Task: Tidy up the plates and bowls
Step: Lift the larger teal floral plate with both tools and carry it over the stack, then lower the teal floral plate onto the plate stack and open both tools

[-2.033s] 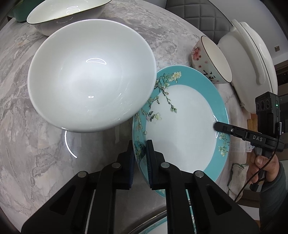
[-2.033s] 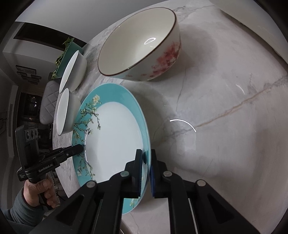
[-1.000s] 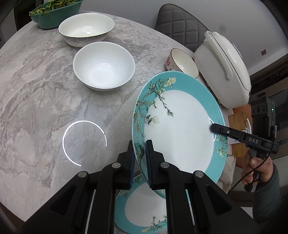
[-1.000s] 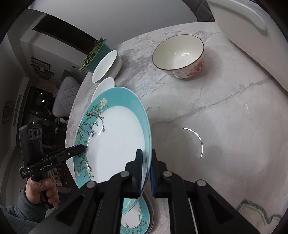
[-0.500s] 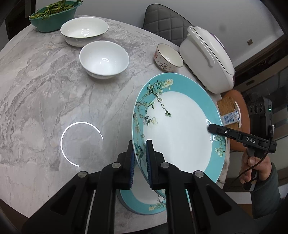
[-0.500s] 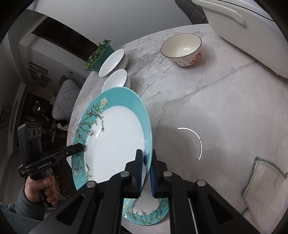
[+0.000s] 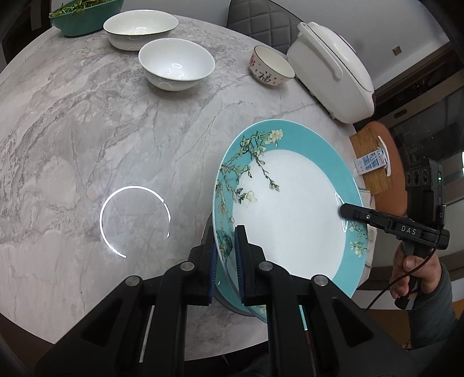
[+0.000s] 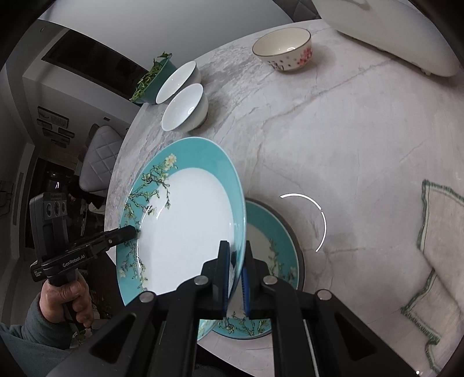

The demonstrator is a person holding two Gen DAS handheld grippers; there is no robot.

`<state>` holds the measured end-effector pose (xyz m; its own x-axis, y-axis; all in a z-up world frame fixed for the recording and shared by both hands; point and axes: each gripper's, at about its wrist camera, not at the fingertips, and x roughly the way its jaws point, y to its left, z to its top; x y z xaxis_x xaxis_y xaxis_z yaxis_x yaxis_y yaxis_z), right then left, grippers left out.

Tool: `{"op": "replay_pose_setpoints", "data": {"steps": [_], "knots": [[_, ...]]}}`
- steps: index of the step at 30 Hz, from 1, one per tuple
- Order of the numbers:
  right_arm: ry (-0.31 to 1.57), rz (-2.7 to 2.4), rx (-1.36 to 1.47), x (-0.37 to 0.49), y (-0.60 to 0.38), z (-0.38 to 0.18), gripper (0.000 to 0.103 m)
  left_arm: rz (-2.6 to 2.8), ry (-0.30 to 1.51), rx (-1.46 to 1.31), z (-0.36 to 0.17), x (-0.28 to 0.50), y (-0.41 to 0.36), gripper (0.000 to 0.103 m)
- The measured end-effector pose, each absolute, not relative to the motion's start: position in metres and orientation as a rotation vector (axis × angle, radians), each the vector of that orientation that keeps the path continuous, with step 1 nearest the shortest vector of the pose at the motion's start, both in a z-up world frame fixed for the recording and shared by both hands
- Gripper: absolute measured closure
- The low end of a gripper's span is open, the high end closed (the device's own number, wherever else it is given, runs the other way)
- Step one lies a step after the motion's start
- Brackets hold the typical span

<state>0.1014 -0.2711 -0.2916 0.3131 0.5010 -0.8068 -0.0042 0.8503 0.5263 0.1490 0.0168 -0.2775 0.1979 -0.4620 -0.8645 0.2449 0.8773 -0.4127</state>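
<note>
Left wrist view: the left hand-held gripper [image 7: 225, 255] is clamped on the near rim of a teal-rimmed plate [image 7: 290, 208] with a blossom-branch pattern, and the right hand-held gripper [image 7: 346, 209] pinches the opposite rim — the plate hangs tilted between the two, clear of the marble table [image 7: 87, 130]. Right wrist view shows the same grip from the other side: the right hand-held gripper [image 8: 235, 275] closed on the plate's edge [image 8: 185, 220], the left one [image 8: 132, 232] biting the far rim, with a hand [image 8: 65, 301] around its handle. Directly below the held plate, near the table's edge, lies a second plate [image 8: 272, 246] of the same pattern, flat on a dark-rimmed base. Farther back stand a plain white bowl [image 7: 176, 63], a wider white bowl [image 7: 140, 27], a green dish of greens [image 7: 84, 16] and a small bowl with pink flowers [image 8: 282, 49] — the last beside a white rice cooker [image 7: 330, 72]. A green-edged cloth [image 8: 435, 246] lies at the right.
</note>
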Motion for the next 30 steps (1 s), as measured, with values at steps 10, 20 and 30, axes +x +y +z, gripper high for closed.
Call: {"op": "replay_pose_setpoints", "data": {"steps": [10,20,30], "knots": [[1.235,0.299,0.458,0.077,-0.266,-0.313,0.093,-0.521,1.319,-0.165,-0.31,0.132,0.015,0.094],[1.238,0.267,0.412,0.068,-0.265,-0.328,0.092,-0.525,1.335,-0.131,-0.332,0.132,0.006,0.093],[1.239,0.257,0.391,0.066,-0.268,-0.334,0.091,-0.531,1.344,-0.11,-0.339,0.135,-0.003,0.093]]}}
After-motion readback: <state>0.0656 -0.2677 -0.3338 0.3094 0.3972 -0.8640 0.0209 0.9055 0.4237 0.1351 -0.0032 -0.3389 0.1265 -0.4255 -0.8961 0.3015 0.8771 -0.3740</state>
